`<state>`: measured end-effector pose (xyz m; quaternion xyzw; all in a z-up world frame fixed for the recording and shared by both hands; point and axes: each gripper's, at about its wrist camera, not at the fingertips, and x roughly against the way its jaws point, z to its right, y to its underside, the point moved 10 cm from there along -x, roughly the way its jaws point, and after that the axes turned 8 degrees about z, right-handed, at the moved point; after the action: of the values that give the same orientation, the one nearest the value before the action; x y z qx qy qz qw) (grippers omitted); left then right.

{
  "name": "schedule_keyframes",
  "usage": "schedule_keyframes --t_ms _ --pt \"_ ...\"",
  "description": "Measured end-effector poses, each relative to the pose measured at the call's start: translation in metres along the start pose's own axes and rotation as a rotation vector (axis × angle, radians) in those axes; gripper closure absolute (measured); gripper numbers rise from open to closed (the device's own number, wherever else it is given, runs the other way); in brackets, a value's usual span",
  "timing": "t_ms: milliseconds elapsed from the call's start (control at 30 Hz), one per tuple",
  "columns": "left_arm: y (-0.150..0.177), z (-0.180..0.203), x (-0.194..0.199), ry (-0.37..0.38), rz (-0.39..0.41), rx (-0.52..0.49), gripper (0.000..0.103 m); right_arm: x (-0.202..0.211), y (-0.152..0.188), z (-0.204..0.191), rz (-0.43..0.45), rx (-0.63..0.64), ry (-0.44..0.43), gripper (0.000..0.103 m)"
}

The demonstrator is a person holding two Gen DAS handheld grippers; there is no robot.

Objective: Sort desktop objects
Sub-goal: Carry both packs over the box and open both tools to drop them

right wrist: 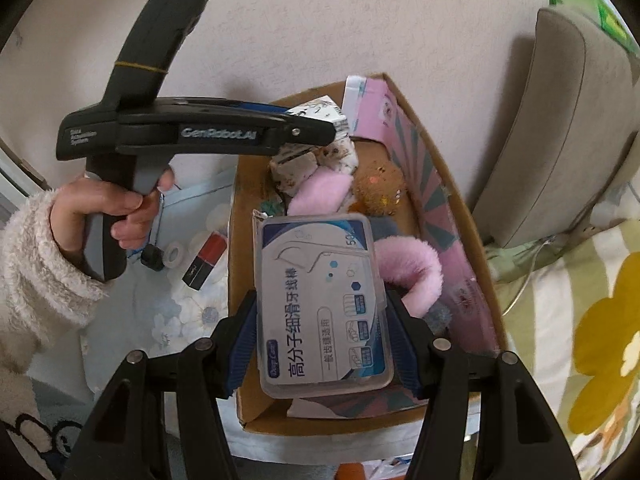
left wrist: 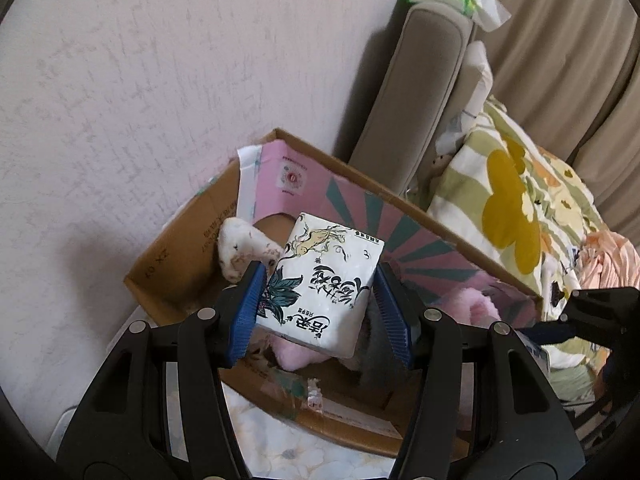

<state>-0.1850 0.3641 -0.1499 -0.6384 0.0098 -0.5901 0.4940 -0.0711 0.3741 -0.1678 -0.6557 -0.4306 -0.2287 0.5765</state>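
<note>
box [right wrist: 460, 216]: cardboard, open, on the table, already holds plush toys
floss case [right wrist: 324, 304]: over the box's near end, pinched flat by right gripper [right wrist: 322, 332]
tissue pack [left wrist: 324, 284]: over the box's middle, left gripper [left wrist: 320, 300] clamped on its sides
step: drop-off, both items carried above the box
next: lower each inside the walls, then spread the jaws; keep the two grippers apart

Soft, even daylight, faint shadows on the wall [left wrist: 120, 100]; fisheye-bent, dark-vignetted edges.
</note>
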Motion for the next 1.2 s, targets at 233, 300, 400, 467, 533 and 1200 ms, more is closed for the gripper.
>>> schedule_keyframes --t_ms 233,300,400,467,533,1200 --pt "0.004 -0.015 -0.001 -0.085 0.019 0.047 0.0 0.009 -0.003 0.007 0.078 -0.029 0.055 0.024" --pt "0.007 -0.017 0.005 -0.099 0.018 0.052 0.0 0.015 -0.002 0.008 0.086 -0.042 0.066 0.024" --pt "0.009 -0.019 0.016 -0.092 0.021 0.064 0.0 0.02 -0.001 0.007 0.091 -0.051 0.075 0.024" --pt "0.009 -0.02 0.025 -0.089 0.035 0.071 0.0 0.022 -0.001 0.005 0.093 -0.047 0.079 0.024" --pt "0.009 -0.021 0.036 -0.091 0.038 0.077 0.0 0.023 -0.001 0.002 0.086 -0.036 0.087 0.024" --pt "0.014 -0.044 0.147 -0.247 0.119 0.112 0.0 0.049 -0.032 -0.046 0.105 0.087 0.108 0.024"
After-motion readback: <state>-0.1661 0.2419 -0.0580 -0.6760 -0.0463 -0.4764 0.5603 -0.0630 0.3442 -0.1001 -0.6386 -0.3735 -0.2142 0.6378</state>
